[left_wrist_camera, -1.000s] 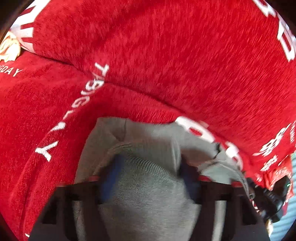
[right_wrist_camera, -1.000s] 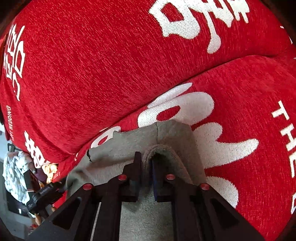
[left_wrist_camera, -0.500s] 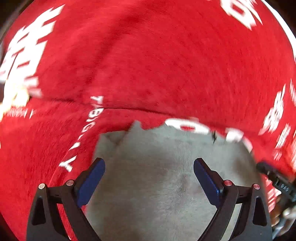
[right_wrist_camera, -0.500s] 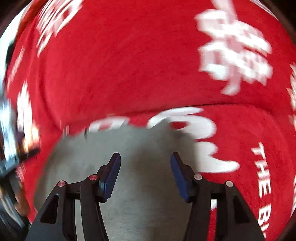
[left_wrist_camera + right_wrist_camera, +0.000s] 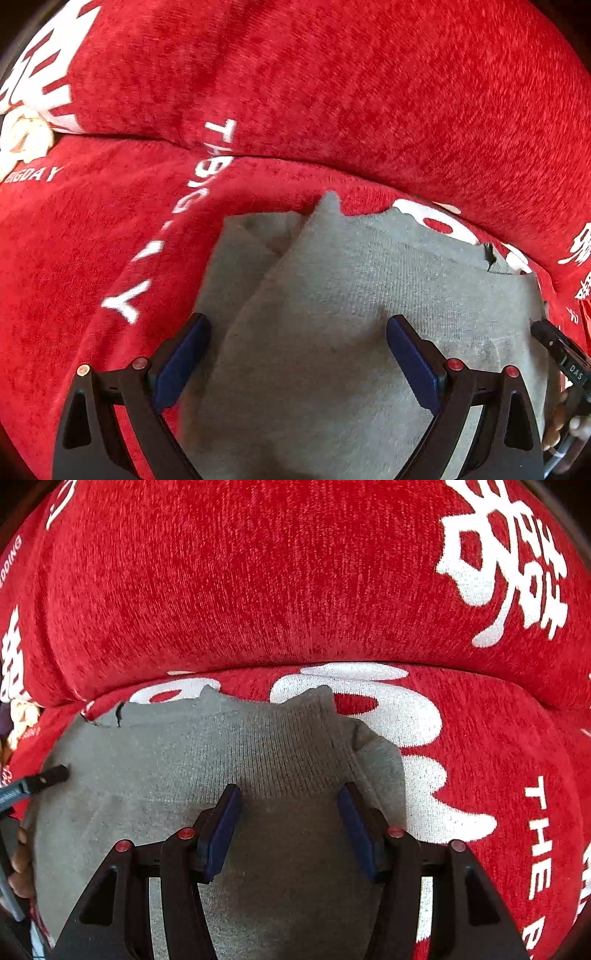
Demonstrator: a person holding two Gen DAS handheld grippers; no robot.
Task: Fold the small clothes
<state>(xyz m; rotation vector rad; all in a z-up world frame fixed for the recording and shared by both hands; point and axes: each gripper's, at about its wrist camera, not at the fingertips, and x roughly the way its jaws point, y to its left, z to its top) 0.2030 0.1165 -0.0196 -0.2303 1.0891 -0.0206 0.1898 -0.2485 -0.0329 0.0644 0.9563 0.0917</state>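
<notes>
A small grey knit garment (image 5: 332, 295) lies folded on a red sofa seat, its far edge near the crease under the backrest. It also shows in the right wrist view (image 5: 229, 753). My left gripper (image 5: 295, 350) is open and empty, its blue pads apart over the garment's left part. My right gripper (image 5: 288, 827) is open and empty, its pads apart over the garment's right part. Both grippers hold nothing.
The red sofa seat (image 5: 74, 240) and its backrest cushion (image 5: 258, 572) carry white lettering. The other gripper's black tip shows at the right edge of the left view (image 5: 561, 354) and at the left edge of the right view (image 5: 37, 782).
Both grippers were shut on the garment's edge a second ago. They have let it go, opened, and drawn back a little; the garment now lies flat.
</notes>
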